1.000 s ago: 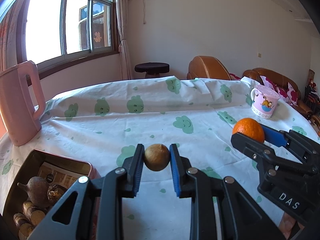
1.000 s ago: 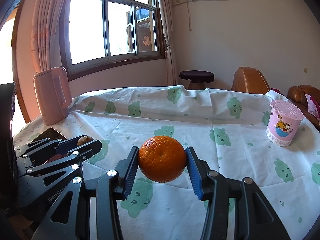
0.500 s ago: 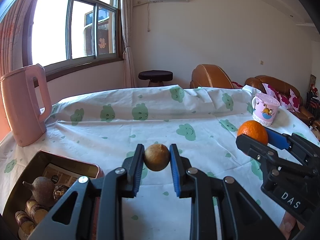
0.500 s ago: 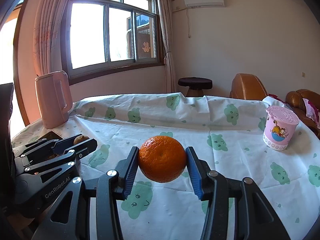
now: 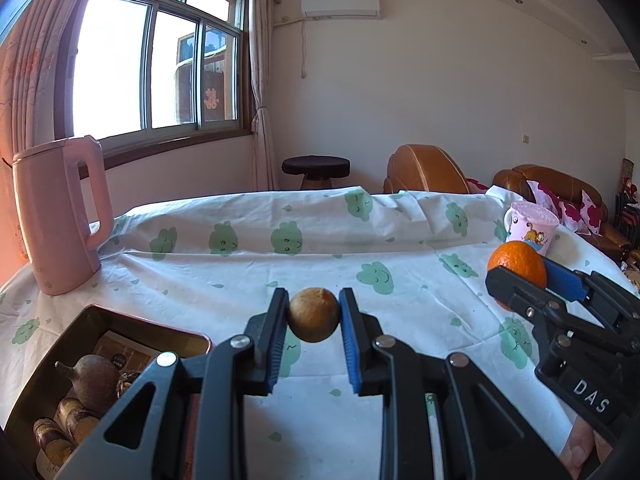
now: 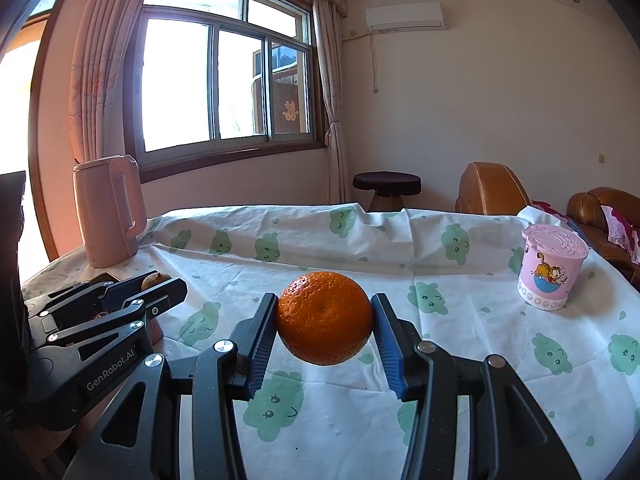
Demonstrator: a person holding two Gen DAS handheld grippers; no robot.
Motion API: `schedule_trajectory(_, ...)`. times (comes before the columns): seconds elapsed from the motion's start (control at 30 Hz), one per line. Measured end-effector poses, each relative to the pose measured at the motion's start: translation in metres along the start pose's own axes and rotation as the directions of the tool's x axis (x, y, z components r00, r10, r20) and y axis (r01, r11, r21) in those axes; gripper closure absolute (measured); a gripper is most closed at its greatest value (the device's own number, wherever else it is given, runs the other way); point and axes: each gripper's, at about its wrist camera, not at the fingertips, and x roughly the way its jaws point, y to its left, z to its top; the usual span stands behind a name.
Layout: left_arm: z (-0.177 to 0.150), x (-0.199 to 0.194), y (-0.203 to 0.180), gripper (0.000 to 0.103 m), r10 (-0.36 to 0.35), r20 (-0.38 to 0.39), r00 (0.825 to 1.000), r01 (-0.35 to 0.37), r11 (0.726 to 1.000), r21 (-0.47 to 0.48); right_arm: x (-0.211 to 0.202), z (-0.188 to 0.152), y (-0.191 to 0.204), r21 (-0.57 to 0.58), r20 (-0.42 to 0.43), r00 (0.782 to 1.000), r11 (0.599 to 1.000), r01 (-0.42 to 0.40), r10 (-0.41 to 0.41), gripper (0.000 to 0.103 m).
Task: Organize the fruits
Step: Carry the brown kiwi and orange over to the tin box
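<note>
Left tongs (image 5: 314, 316): clamped on a small brown round fruit (image 5: 314, 314), both blue pads pressed to its sides, the fruit carried clear above the worktop (image 5: 240, 272). Right tongs (image 6: 325, 326): clamped on an orange (image 6: 325, 318), likewise lifted off the cloth. In the left wrist view the right tongs enter from the right edge; one black finger covers the lower part of the orange, and their body is cut off by the frame.

Below and left of the left tongs sits an open tin tray (image 5: 120, 318) near the front worktop edge. It holds a dark, stemmed fruit (image 5: 94, 378) and several brown cut lengths, possibly cane pieces; the tong arm and the frame hide the tray's near part. A printed sheet lies inside; its text is too small to read.

Farther back on the left stands a pink kettle (image 5: 60, 216), upright. At the far right stands a pink cartoon cup (image 6: 552, 270), upright, well apart from the tray.

Beyond the worktop: a dark stool (image 6: 387, 184) and a brown sofa (image 5: 560, 192), partly hidden by the cloth edge.
</note>
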Motion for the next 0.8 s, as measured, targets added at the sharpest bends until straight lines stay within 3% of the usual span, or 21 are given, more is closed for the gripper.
schedule_trajectory(0.37,-0.002,-0.016,-0.001,0.076,0.027,0.077,0.997,-0.028,1.0,0.005,-0.016,-0.001,0.002,-0.013,0.071,0.997,1.0,0.022,-0.021,0.054)
schedule_trajectory(0.8,-0.006,-0.03,0.003,0.076,0.036,0.108,0.993,-0.037,0.999,0.003,-0.026,-0.003,0.004,-0.016,0.09,0.995,0.999,0.046,-0.044,0.054)
